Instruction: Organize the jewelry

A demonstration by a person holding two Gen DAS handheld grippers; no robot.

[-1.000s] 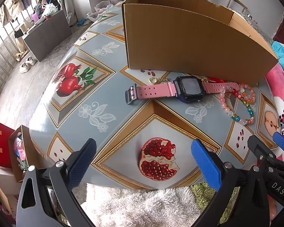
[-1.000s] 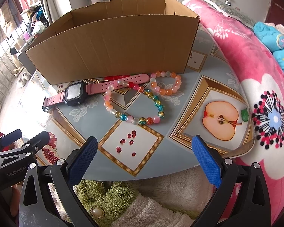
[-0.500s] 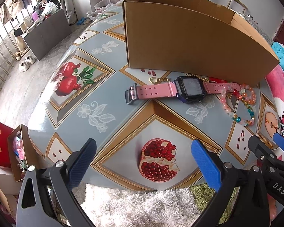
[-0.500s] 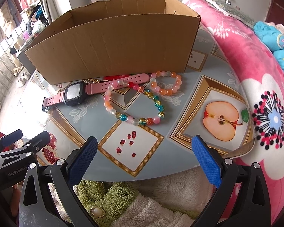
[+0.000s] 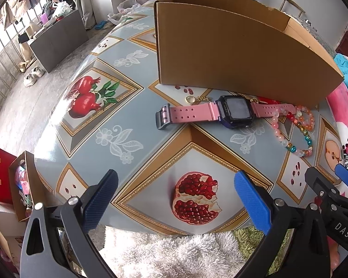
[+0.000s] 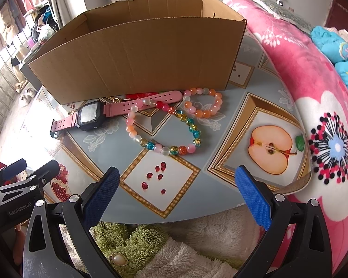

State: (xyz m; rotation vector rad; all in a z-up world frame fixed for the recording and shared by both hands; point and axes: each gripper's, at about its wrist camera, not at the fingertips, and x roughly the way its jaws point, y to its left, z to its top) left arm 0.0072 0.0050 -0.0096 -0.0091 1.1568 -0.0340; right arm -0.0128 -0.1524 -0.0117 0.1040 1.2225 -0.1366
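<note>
I hold my left gripper [image 5: 176,199] low at the near edge of the table [image 5: 118,125], its blue ribbed pads [image 5: 251,202] spread wide with nothing between them, pointing across a glossy fruit-print tablecloth at a printed pomegranate. My right gripper [image 6: 177,195] sits just beside it to the right, level, its fingers parted wide and empty too.

The jewelry lies in a cluster at the foot of the corrugated cardboard box [image 6: 139,55], which stands open-topped at the far side. The pink rubber-strapped digital watch [image 5: 220,113] lies flat, its perforated strap stretched left and right. A small gold ring on a chain [image 5: 192,99] peeks out behind it. To its right, a multicolored glass bead bracelet [image 6: 164,129] overlaps the strap's end, and a smaller orange-and-pink bead bracelet [image 6: 204,103] touches it.
</note>
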